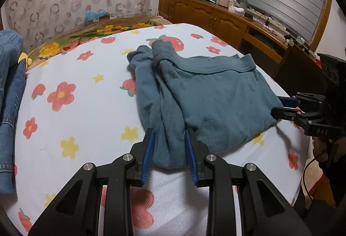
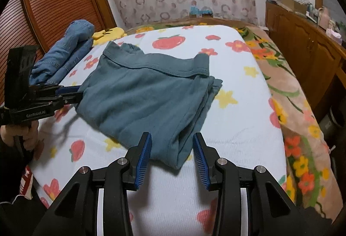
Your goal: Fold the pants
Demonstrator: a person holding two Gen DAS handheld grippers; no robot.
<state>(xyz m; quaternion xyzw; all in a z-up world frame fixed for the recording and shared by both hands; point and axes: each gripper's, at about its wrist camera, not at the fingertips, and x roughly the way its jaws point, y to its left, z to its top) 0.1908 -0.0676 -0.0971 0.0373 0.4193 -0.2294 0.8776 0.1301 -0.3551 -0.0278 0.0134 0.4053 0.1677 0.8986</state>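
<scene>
Teal pants (image 1: 205, 88) lie folded on a white flower-print bed sheet (image 1: 75, 123), waistband toward the far side. My left gripper (image 1: 169, 134) is shut on the bunched near fold of the pants, and the cloth fills the gap between its blue pads. The right wrist view shows that same left gripper (image 2: 79, 92) clamped on the pants' (image 2: 140, 93) left edge. My right gripper (image 2: 172, 138) stands open around the near corner, with a gap beside the right pad (image 2: 200, 155). In the left wrist view the right gripper (image 1: 276, 105) sits at the pants' right edge, fingers apart.
Folded blue jeans (image 2: 64, 56) lie at the bed's left side with a yellow item (image 2: 110, 32) behind them. A floral blanket (image 2: 292, 106) covers the bed's right side. A wooden cabinet (image 1: 216, 17) with clutter stands to the right, and a slatted wooden door (image 2: 43, 8) to the left.
</scene>
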